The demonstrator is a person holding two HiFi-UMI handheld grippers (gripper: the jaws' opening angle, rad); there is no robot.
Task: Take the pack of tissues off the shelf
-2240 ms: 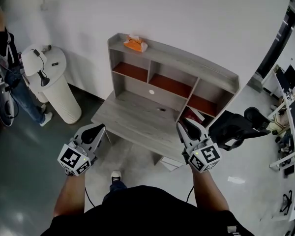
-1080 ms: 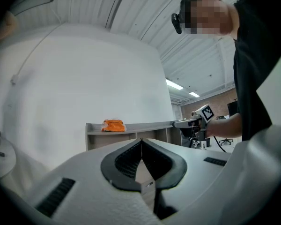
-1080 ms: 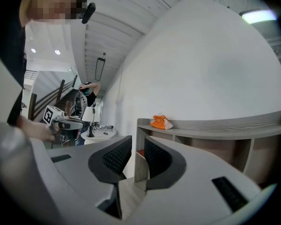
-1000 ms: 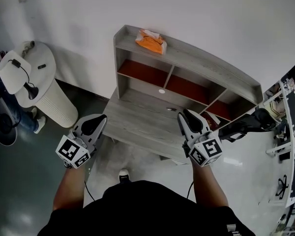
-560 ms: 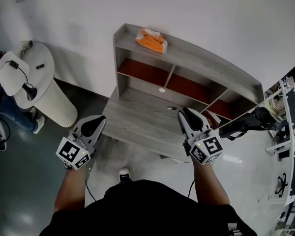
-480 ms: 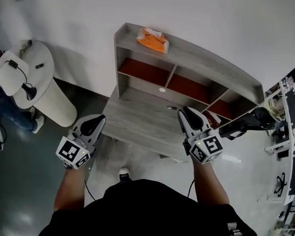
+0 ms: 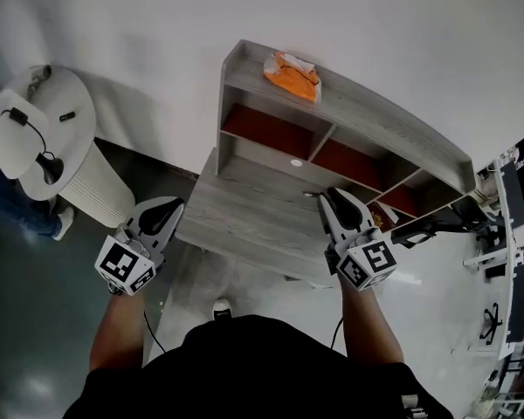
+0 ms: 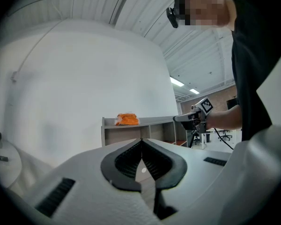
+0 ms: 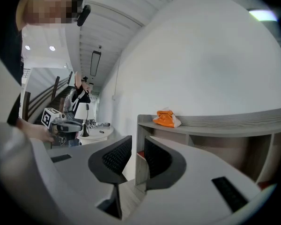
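An orange pack of tissues (image 7: 291, 75) lies at the left end of the top board of a grey wooden shelf unit (image 7: 380, 125); it also shows in the left gripper view (image 8: 127, 119) and the right gripper view (image 9: 166, 118). My left gripper (image 7: 164, 209) is held level beside the left front corner of the desk board (image 7: 244, 221), well short of the pack, its jaw tips touching (image 8: 141, 142) with nothing in them. My right gripper (image 7: 334, 199) hangs over the desk board near its front, below the pack, jaws (image 9: 138, 150) a little apart and empty.
A white wall stands behind the shelf. A round white pedestal table (image 7: 79, 160) with a lamp and cable stands to the left, and a person's legs (image 7: 13, 203) show beyond it. A black office chair (image 7: 437, 225) stands at the right.
Both grippers have moved forward towards the shelf unit, which now sits closer and further right in the head view. The right gripper's tips now reach over the desk board. Jaws are unchanged.
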